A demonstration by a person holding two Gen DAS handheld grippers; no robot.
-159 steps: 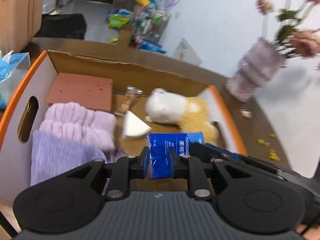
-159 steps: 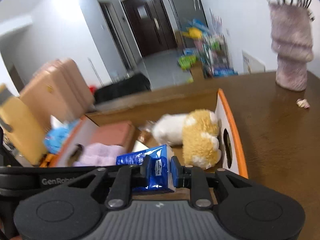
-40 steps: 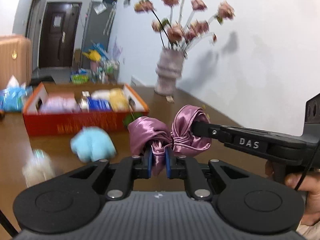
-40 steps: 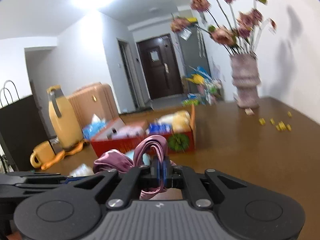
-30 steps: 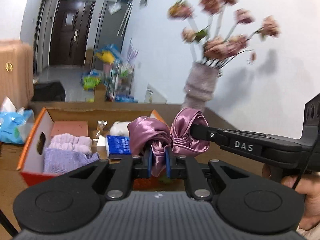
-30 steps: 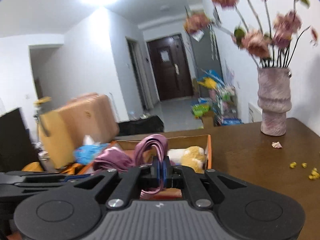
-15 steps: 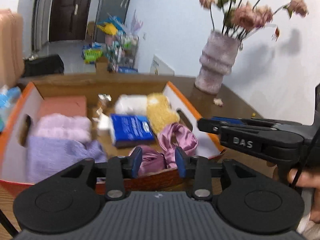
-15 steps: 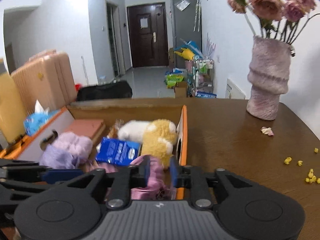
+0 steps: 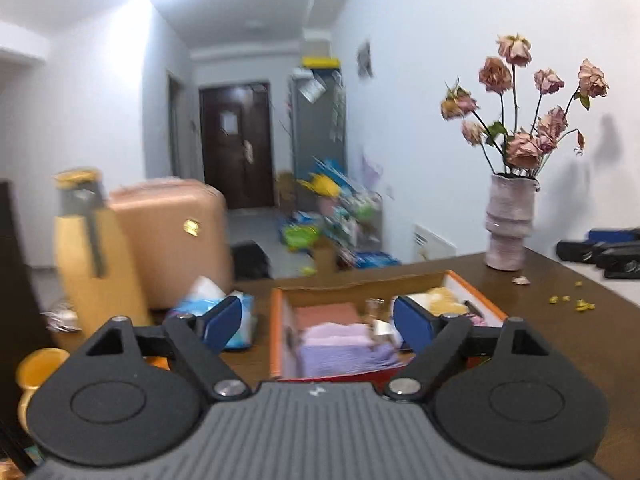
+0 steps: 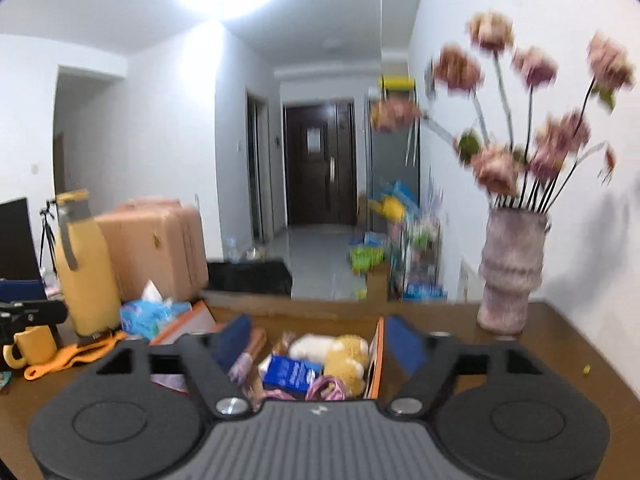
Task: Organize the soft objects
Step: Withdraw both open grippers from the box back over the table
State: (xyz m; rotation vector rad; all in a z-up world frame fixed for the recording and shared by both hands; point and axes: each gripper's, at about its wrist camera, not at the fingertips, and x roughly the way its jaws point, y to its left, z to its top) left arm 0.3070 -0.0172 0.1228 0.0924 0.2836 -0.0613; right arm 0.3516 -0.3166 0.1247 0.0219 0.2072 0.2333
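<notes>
Both grippers have just been opening: the left gripper (image 9: 318, 322) and right gripper (image 10: 318, 340) now have fingers spread wide with nothing between them. The pink satin scrunchie (image 10: 326, 388) lies inside the orange-edged box (image 10: 376, 360), in its near right corner beside the blue packet (image 10: 292, 372) and the plush toy (image 10: 346, 354). The vase (image 10: 510, 270) stands toward the table's (image 10: 560, 360) far right edge

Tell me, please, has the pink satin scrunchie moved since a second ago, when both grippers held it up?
Yes. The scrunchie now lies inside the box, beside the blue packet; both grippers have just opened, with nothing between them.
</notes>
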